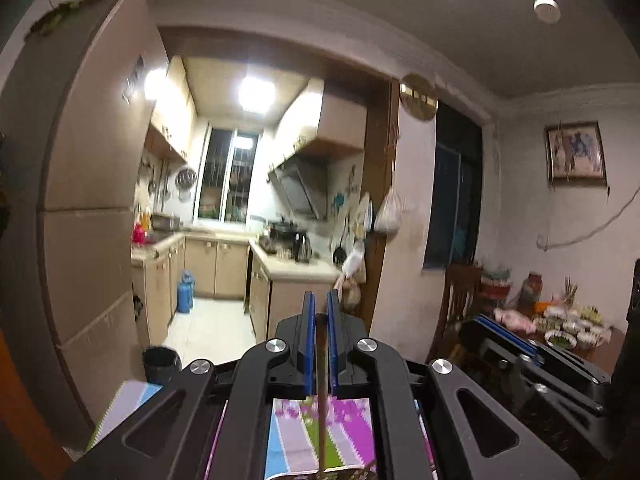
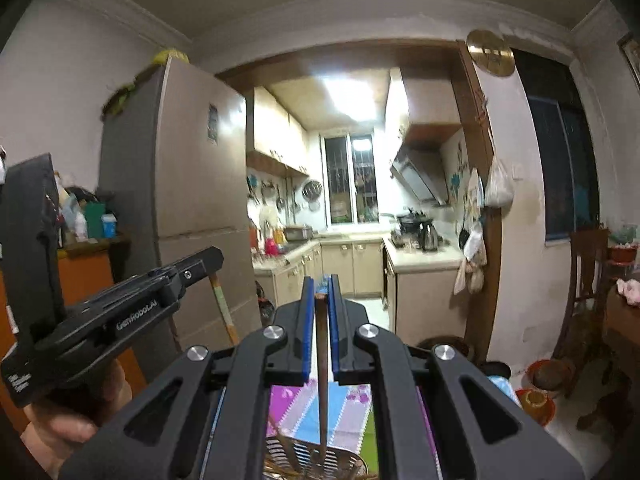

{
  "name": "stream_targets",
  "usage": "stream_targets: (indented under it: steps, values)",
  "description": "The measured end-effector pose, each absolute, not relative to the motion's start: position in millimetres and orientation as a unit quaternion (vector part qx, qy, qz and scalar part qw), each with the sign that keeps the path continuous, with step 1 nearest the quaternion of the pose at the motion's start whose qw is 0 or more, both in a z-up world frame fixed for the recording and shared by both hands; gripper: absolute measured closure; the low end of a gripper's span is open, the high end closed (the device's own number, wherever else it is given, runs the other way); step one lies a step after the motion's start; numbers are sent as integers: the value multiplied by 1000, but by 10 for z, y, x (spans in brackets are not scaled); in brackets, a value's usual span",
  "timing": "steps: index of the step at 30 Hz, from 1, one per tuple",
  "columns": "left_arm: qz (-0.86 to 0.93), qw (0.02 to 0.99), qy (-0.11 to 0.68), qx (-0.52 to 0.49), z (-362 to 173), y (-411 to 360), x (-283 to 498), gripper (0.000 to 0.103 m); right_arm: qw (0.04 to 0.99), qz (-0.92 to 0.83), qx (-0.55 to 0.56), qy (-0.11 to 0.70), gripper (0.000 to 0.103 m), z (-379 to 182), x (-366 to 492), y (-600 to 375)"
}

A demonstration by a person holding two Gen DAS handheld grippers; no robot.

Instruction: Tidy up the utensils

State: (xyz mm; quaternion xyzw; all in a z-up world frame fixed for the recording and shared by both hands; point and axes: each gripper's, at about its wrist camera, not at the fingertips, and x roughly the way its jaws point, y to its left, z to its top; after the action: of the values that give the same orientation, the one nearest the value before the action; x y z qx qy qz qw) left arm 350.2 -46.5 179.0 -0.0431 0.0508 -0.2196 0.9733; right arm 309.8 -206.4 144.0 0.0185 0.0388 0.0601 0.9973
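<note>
My left gripper (image 1: 321,304) is shut on a thin brown chopstick (image 1: 321,400) that hangs down between its blue pads toward the striped cloth. My right gripper (image 2: 319,286) is shut on another brown chopstick (image 2: 322,380); its lower end reaches into a slotted metal utensil basket (image 2: 320,460) at the bottom of the right wrist view. The basket's rim barely shows in the left wrist view (image 1: 360,472). The left gripper also shows at the left of the right wrist view (image 2: 200,264), and the right gripper shows at the right of the left wrist view (image 1: 492,322).
A colourful striped tablecloth (image 2: 344,412) lies under both grippers. Ahead is a fridge (image 2: 192,200) and an open kitchen doorway (image 2: 360,200). A wooden chair (image 2: 588,280) and a table with food bowls (image 1: 568,328) stand at the right. A black bin (image 1: 160,364) sits on the floor.
</note>
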Motion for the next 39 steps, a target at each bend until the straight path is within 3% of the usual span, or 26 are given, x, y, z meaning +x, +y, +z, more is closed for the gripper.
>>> stream_targets:
  steps: [6, 7, 8, 9, 10, 16, 18, 19, 20, 21, 22, 26, 30, 39]
  values:
    - [-210, 971, 119, -4, 1216, -573, 3830, 96, 992, 72, 17, 101, 97, 964, 3423, -2011]
    - [-207, 971, 124, -3, 1151, -560, 3843, 96, 991, 71, 15, 110, 95, 913, 3444, -2006]
    - [-204, 971, 127, -2, 1101, -532, 3853, 96, 992, 68, 13, 109, 86, 886, 3417, -1979]
    - [-204, 970, 129, -2, 1079, -506, 3859, 96, 993, 66, 12, 100, 77, 892, 3362, -1988]
    - [-205, 970, 131, -4, 1082, -479, 3857, 96, 993, 66, 14, 94, 75, 905, 3324, -1978]
    - [-171, 980, 104, -12, 1352, -244, 3545, 95, 996, 65, 30, 48, 75, 1182, 2878, -2123]
    - [-143, 986, 87, 2, 1431, -198, 3264, 76, 997, 71, 32, 26, 70, 1269, 2523, -2191]
    - [-118, 990, 76, 14, 1456, -152, 3020, 41, 997, 71, 31, 13, 62, 1285, 2277, -2216]
    - [-103, 992, 69, 18, 1455, -127, 2869, 8, 997, 67, 28, 6, 36, 1276, 2110, -2225]
    - [-90, 994, 55, 21, 1426, -91, 2627, 4, 998, 60, 25, -9, 11, 1226, 1776, -2244]
    - [-87, 995, 40, 33, 1364, -74, 2333, 4, 998, 58, 25, -21, 5, 1185, 1597, -2262]
    - [-60, 993, 62, 81, 1034, -103, 1532, 4, 1000, 1, 8, -17, 5, 839, 840, -2266]
    - [-70, 990, 121, 31, 670, -13, 1019, 4, 997, -53, -30, 51, 5, 462, 406, -2165]
    - [-19, 978, 203, 52, -43, -26, 467, 4, 987, -89, -36, 126, 5, -197, -33, -1934]
